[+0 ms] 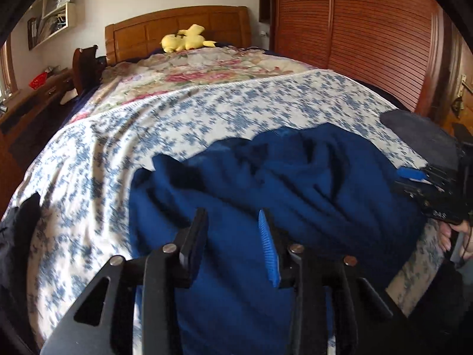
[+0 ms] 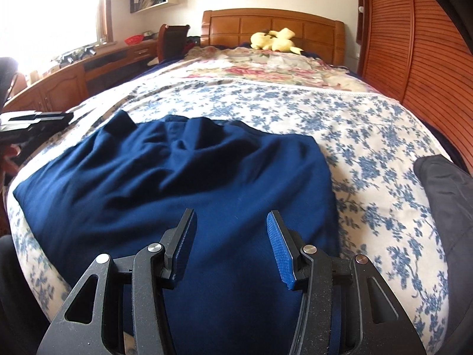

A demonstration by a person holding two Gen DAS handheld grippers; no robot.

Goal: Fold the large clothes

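Floral bedspread (image 2: 369,136) bears rumpled navy garment (image 2: 183,171); both grippers' jaws seemingly parted, empty.

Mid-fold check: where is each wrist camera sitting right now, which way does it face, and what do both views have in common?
Left wrist: sits behind the open left gripper, facing up the bed toward the headboard; the right gripper and fingers of a hand show at its right edge.
Right wrist: sits behind the open right gripper, facing the same way; the left gripper shows at its left edge.
Shared: the navy garment, floral bedspread, yellow plush toy.
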